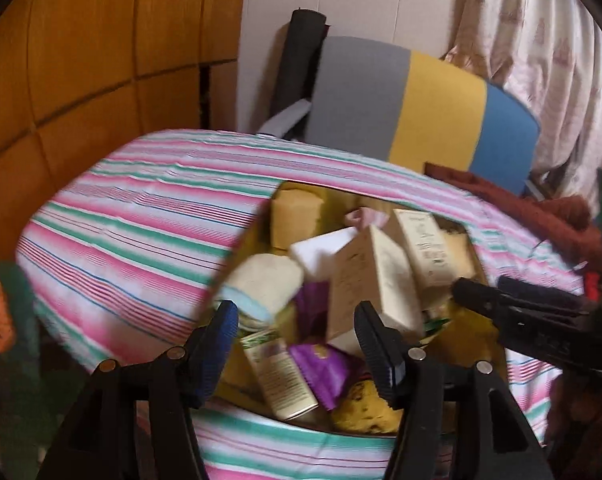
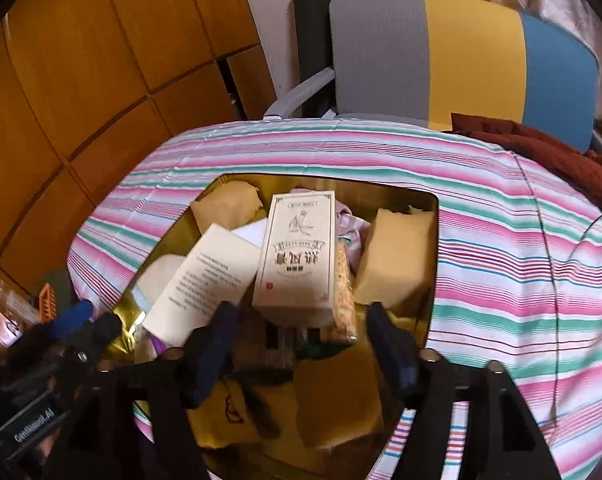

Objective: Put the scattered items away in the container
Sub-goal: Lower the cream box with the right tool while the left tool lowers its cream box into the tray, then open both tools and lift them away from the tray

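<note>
A gold-lined container (image 2: 429,196) sits on the striped tablecloth (image 2: 501,260) and is full of items. In it are two cream boxes (image 2: 297,256), a white leaflet-like box (image 2: 205,280), yellow paper-wrapped blocks (image 2: 397,260), purple sachets (image 1: 325,364), a rolled cloth (image 1: 261,280) and a green-print box (image 1: 279,376). My left gripper (image 1: 297,320) is open and empty just above the container's near side. My right gripper (image 2: 301,320) is open and empty above the container too; it also shows in the left wrist view (image 1: 461,292) at the right.
A grey, yellow and blue chair back (image 2: 461,60) stands behind the table. A dark red cloth (image 2: 541,148) lies at the table's far right. Wooden panels (image 2: 81,80) fill the left. Small items (image 2: 1,320) lie low on the left.
</note>
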{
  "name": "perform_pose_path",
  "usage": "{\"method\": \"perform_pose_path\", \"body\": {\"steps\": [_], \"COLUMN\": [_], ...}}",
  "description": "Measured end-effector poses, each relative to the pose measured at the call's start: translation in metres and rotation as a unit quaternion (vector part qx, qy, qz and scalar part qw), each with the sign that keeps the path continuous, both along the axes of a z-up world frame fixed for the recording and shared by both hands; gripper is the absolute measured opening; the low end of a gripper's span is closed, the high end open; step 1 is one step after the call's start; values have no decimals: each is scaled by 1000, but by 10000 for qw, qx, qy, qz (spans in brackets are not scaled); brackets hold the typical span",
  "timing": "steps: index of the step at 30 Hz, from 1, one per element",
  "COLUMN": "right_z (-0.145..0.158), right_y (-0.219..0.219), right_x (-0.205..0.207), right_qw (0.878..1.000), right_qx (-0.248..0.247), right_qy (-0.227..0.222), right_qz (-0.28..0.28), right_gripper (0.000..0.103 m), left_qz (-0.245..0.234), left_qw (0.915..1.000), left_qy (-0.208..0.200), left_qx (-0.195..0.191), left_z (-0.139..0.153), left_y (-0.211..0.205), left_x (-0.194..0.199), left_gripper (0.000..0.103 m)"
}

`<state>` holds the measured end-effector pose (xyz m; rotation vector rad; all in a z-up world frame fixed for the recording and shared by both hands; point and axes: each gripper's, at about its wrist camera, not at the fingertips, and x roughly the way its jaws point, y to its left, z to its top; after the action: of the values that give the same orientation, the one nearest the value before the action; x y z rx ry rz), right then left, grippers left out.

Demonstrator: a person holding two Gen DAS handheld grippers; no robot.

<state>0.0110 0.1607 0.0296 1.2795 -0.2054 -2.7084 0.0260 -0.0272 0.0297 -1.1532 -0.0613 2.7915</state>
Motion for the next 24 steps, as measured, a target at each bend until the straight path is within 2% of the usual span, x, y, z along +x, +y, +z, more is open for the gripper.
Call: {"method": "perform_pose_path", "body": {"steps": [2,6,14,21,24], "right_z": [3,10,19,19,18], "right_y": [-2,-2,-12,-9,-7], "right_x": [4,11,16,15,14], "right_qw": [9999,9996,9984,9985,9985], "right_qx": [144,232,493,488,469], "right_qy": [31,138,264,250,238], "right_qz": [-3,-45,25,-87,-134], "right_gripper": [87,102,103,103,103], "left_qz": [35,64,444,389,330], "left_qw": [9998,9992,9978,9966,9972], "left_qy": [55,200,84,0,-89], "left_qx": [-192,-330,-491,-720,-659], "left_z": [3,10,15,9,7], "left_y": [3,9,13,21,26], "left_x": [3,10,12,15,14], "left_gripper": [61,62,62,61,61]}}
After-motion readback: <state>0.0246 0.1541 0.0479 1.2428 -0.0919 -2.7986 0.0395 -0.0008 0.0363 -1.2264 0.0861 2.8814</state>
